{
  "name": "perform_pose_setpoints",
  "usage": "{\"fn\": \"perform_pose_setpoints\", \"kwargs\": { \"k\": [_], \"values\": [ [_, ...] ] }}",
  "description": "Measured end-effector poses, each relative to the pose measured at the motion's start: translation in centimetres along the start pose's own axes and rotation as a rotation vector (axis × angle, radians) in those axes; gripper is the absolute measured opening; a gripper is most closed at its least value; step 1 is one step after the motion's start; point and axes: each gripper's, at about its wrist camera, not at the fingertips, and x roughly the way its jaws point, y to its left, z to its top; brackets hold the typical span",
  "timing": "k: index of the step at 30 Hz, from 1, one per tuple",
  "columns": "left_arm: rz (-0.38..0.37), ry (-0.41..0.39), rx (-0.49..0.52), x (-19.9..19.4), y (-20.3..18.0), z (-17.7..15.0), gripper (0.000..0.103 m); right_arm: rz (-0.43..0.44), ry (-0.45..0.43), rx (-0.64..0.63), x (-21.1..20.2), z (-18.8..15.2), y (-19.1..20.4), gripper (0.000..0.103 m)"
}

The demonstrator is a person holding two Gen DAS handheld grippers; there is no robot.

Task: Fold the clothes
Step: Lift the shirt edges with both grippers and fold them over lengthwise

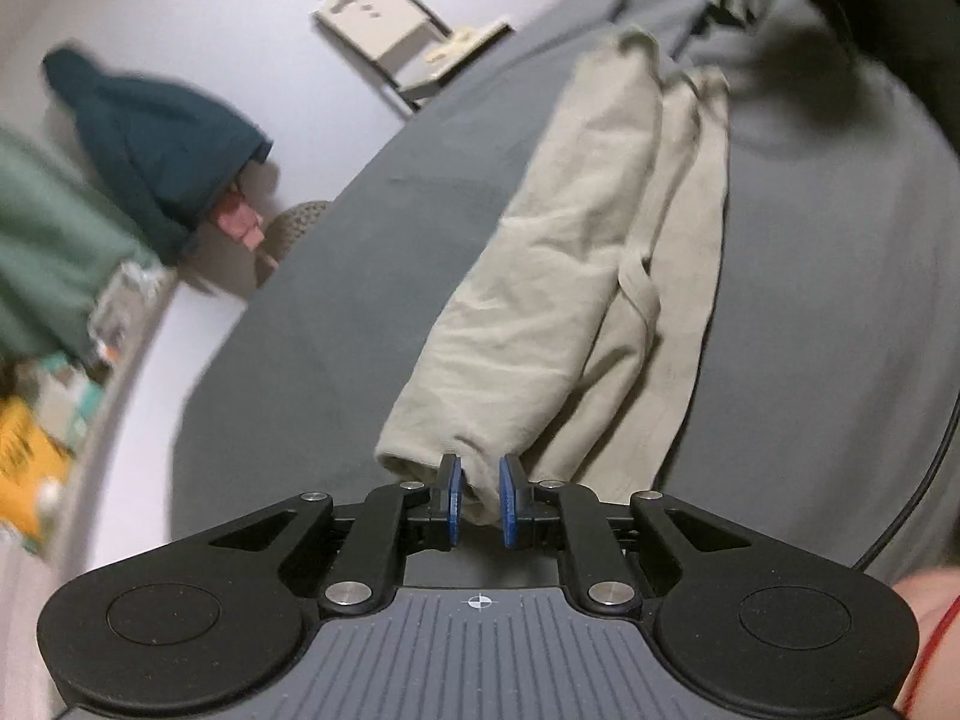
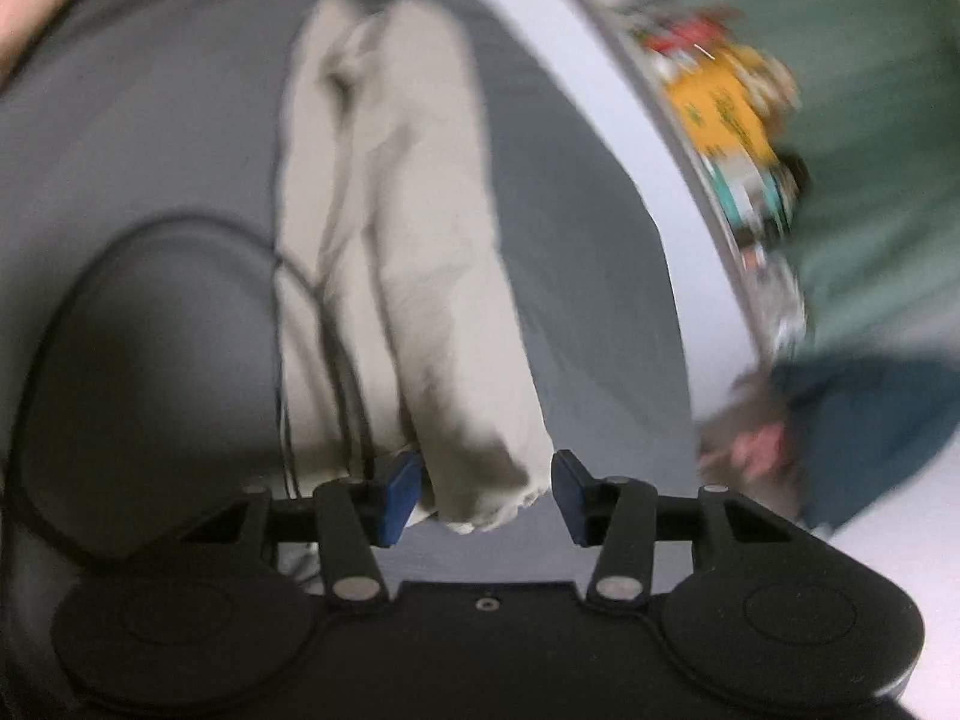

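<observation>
Trousers (image 1: 540, 276), beige, are lying lengthwise on a grey bed (image 1: 336, 276), one half already laid over the other along the long fold. Both ends are being attended to. Left claw (image 1: 478, 501): narrowly parted, a fold of cloth sitting between the pads; whether it is being pinched or just released cannot be told. Right claw (image 2: 485, 498): standing wide, the other end of the cloth (image 2: 420, 276) between the pads but not being pressed. Judged step: the lengthwise fold is being let go. Next move is calling for a fresh grip at one end, to be carried over to the other. Right view is blurred.
</observation>
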Motion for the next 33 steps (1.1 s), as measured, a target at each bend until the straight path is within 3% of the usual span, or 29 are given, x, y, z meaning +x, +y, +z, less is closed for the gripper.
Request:
{"fn": "perform_pose_setpoints", "kwargs": {
  "k": [2, 6, 8, 9, 10, 14, 20, 24, 26, 28, 29, 33],
  "values": [
    [0.017, 0.007, 0.082, -0.2, -1.0, 0.0, 0.014, -0.009, 0.007, -0.102, 0.5, 0.4, 1.1, 0.046],
    [0.06, 0.033, 0.145, -0.5, -1.7, -0.2, 0.016, -0.017, 0.026, -0.138, 1.7, 0.6, 1.5, 0.046],
    [0.077, 0.046, 0.176, -0.5, -2.1, -0.2, 0.058, -0.019, 0.034, -0.148, 2.2, 0.7, 1.6, 0.046],
    [0.08, 0.045, 0.188, -0.6, -2.3, -0.1, 0.102, -0.019, 0.037, -0.153, 2.4, 0.8, 1.6, 0.046],
    [0.077, 0.027, 0.196, -0.7, -2.6, 0.0, 0.103, -0.017, 0.039, -0.157, 2.5, 0.6, 1.4, 0.046],
    [0.09, 0.018, 0.259, -0.5, -3.7, 0.5, 0.103, -0.014, 0.04, -0.155, 2.3, 0.2, 1.0, 0.046],
    [0.196, 0.042, 0.463, -0.2, -4.9, 1.5, 0.103, -0.044, 0.048, -0.148, 1.5, 0.0, 1.1, 0.046],
    [0.149, 0.046, 0.615, -0.1, -6.5, 1.4, 0.093, -0.042, 0.053, -0.149, 1.4, 0.0, 1.0, 0.046],
    [0.127, 0.066, 0.677, 0.3, -7.3, 1.3, 0.083, -0.044, 0.057, -0.172, 1.5, -0.1, 1.3, 0.044],
    [0.113, 0.092, 0.727, 0.9, -7.9, 1.1, 0.057, -0.042, 0.068, -0.187, 1.9, -0.2, 1.4, 0.035],
    [0.106, 0.105, 0.751, 1.2, -8.2, 1.0, 0.049, -0.041, 0.07, -0.192, 2.1, -0.3, 1.5, 0.033],
    [0.061, 0.132, 0.692, 1.6, -8.6, 1.4, 0.024, -0.038, 0.066, -0.194, 2.4, -0.5, 1.3, 0.02]
  ]
}}
